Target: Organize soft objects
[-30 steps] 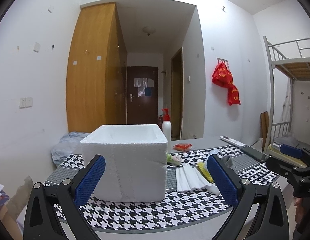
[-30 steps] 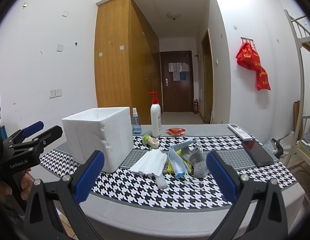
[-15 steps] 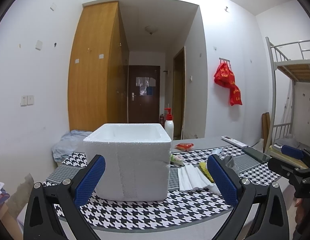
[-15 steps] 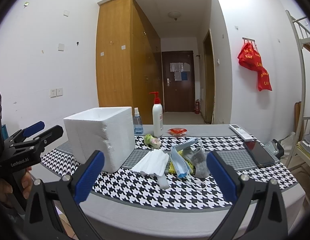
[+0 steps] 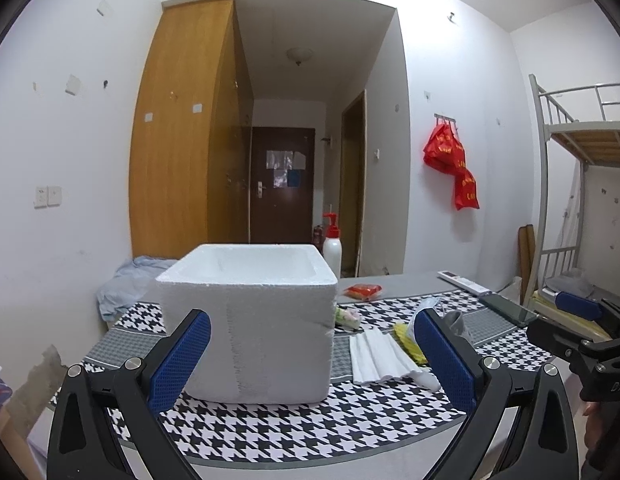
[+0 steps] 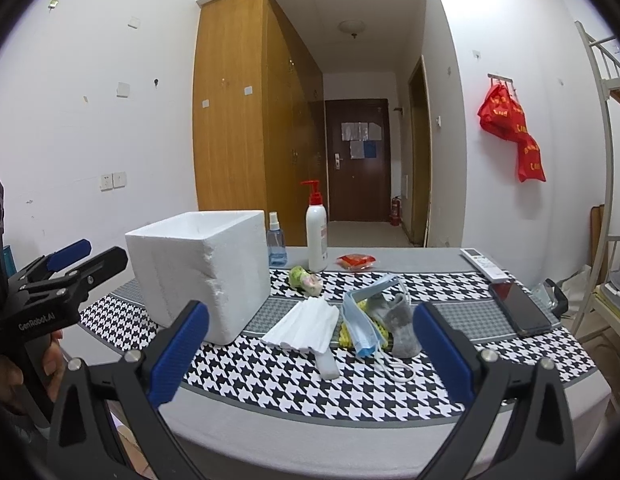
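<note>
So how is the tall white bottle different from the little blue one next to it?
The white pump bottle is taller, solid white, and has a red pump on top. The blue spray bottle is shorter, see-through blue, and has a pale spray top. Both stand upright on the table, behind the foam box.

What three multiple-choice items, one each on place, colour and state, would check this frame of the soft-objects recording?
1. Where does the foam box stand relative to the folded white cloth?
A. left of it
B. right of it
C. on top of it

2. What colour is the pump on the white bottle?
A. blue
B. red
C. green

3. How are the right gripper and left gripper set?
A. both open, empty
B. both shut on cloth
C. one holds a sock

Answers: 1 A, the box sits left of the cloth in the right wrist view; 2 B, the pump is red; 3 A, each view shows wide-apart fingers holding nothing.
</note>
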The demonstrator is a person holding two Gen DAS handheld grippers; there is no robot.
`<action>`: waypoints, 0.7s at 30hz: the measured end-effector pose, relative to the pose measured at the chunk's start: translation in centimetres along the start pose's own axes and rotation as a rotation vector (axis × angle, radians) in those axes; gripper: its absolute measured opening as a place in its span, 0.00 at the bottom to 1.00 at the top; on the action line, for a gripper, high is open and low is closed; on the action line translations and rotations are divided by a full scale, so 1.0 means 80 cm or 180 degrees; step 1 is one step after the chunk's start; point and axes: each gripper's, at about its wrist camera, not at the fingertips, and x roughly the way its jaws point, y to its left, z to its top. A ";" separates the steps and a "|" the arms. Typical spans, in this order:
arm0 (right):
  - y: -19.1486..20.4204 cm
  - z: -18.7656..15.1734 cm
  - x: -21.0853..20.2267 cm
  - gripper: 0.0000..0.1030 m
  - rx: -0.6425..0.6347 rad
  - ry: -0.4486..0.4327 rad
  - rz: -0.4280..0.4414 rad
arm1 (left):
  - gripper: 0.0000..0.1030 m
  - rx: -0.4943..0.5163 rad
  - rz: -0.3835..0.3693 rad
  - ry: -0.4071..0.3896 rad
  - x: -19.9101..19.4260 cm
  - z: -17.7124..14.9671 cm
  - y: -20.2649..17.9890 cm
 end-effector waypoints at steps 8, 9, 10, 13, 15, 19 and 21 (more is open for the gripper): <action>-0.010 0.001 0.012 1.00 0.0047 0.0082 -0.0071 | 0.99 0.0103 -0.0169 0.0148 0.019 -0.003 -0.017; -0.012 0.001 0.015 1.00 0.0056 0.0101 -0.0084 | 0.99 0.0118 -0.0190 0.0170 0.022 -0.003 -0.019; -0.014 0.001 0.018 1.00 0.0063 0.0115 -0.0093 | 0.99 0.0130 -0.0213 0.0193 0.027 -0.004 -0.021; -0.019 0.003 0.025 1.00 0.0080 0.0158 -0.0110 | 0.99 0.0131 -0.0273 0.0260 0.038 -0.003 -0.024; -0.023 0.004 0.029 1.00 0.0091 0.0173 -0.0130 | 0.99 0.0153 -0.0321 0.0300 0.045 -0.002 -0.028; -0.030 0.004 0.037 1.00 0.0088 0.0209 -0.0176 | 0.99 0.0165 -0.0359 0.0349 0.055 0.000 -0.030; -0.034 0.005 0.040 1.00 0.0092 0.0220 -0.0194 | 0.99 0.0157 -0.0425 0.0411 0.062 0.000 -0.035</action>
